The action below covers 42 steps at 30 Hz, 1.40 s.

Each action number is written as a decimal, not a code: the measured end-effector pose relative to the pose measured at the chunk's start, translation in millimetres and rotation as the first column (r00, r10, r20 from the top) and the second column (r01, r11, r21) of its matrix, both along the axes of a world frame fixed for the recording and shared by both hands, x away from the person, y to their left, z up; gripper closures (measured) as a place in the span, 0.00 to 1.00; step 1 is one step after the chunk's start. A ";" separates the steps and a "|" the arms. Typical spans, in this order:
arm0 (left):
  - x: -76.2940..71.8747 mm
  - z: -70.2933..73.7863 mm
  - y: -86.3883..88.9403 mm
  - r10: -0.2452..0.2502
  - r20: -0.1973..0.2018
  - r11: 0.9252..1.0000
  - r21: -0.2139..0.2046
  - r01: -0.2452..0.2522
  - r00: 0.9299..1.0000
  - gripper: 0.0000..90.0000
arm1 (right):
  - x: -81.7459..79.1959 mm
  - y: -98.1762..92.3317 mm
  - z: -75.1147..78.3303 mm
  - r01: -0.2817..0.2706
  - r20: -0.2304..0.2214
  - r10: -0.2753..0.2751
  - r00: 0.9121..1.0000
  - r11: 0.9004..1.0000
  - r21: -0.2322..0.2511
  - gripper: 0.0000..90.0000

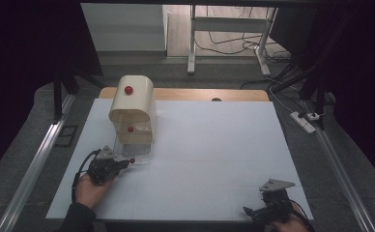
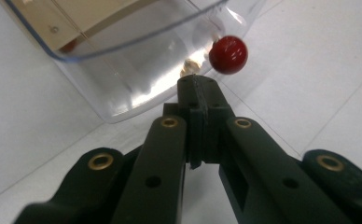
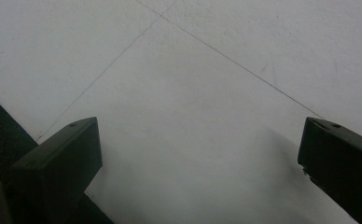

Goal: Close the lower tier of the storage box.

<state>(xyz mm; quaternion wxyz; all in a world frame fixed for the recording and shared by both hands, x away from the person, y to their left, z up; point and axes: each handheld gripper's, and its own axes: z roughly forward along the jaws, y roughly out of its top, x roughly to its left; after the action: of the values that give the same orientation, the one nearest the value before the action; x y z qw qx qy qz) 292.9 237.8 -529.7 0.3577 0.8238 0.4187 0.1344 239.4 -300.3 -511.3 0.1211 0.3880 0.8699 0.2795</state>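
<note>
Looking along your left gripper (image 2: 198,88), the jaws were pressed together with nothing between them, tips touching the clear flap (image 2: 137,70) of the cream box (image 1: 133,104). The flap's red knob (image 2: 228,54) sat just beyond and to the right of the tips, ungripped. Your left hand was far nearer; your right gripper (image 1: 268,205) rested well apart, jaws wide, empty. No readable labels.

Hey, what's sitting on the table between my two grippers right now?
Nothing: in the high view, the stretch of white table between the left gripper and the right gripper is bare. The bread box stands farther back.
</note>
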 end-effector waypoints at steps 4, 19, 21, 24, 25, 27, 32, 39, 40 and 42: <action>3.0 0.4 1.0 0.006 0.008 1.000 -0.002 -0.006 1.000 0.98 | 0.1 0.1 -0.1 -0.002 0.002 0.002 1.000 1.000 -0.002 0.00; 12.9 -0.2 0.0 0.017 0.024 1.000 0.013 -0.018 1.000 0.98 | 0.1 0.8 -0.5 -0.010 0.002 0.010 1.000 1.000 -0.007 0.00; 14.3 -0.3 -0.2 0.018 0.028 1.000 0.015 -0.018 0.999 0.98 | 0.1 0.8 -0.5 -0.010 0.002 0.010 1.000 1.000 -0.007 0.00; 16.4 -0.2 -0.2 0.022 0.033 1.000 0.016 -0.022 0.999 0.98 | 0.1 0.8 -0.5 -0.010 0.002 0.010 1.000 1.000 -0.007 0.00; 17.1 -0.2 -0.2 0.023 0.033 1.000 0.014 -0.023 0.999 0.98 | 0.1 0.8 -0.5 -0.010 0.003 0.010 1.000 1.000 -0.007 0.00; 18.6 -0.2 -0.2 0.024 0.035 1.000 0.015 -0.025 0.999 0.98 | 0.1 0.8 -0.5 -0.010 0.003 0.010 1.000 1.000 -0.007 0.00; 22.3 -0.5 -0.5 0.030 0.040 0.999 0.018 -0.031 0.999 0.98 | 0.0 0.8 -0.5 -0.010 0.003 0.010 1.000 1.000 -0.007 0.00; 27.0 -0.2 -1.0 0.038 0.053 0.999 0.021 -0.039 0.998 0.98 | 0.0 0.9 -0.5 -0.011 0.003 0.011 1.000 1.000 -0.008 0.00; 27.5 0.1 -1.1 0.039 0.054 0.999 0.020 -0.041 0.998 0.98 | 0.0 0.9 -0.5 -0.011 0.003 0.011 1.000 1.000 -0.008 0.00; 28.8 0.4 -1.3 0.043 0.059 0.999 0.021 -0.044 0.997 0.98 | 0.0 0.9 -0.5 -0.011 0.003 0.011 1.000 1.000 -0.008 0.00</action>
<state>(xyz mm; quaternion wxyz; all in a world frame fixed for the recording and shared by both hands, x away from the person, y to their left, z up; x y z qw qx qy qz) 321.7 236.5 -529.3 0.3577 0.8140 0.4244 0.1711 239.4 -299.4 -511.9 0.1223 0.3823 0.8729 0.2774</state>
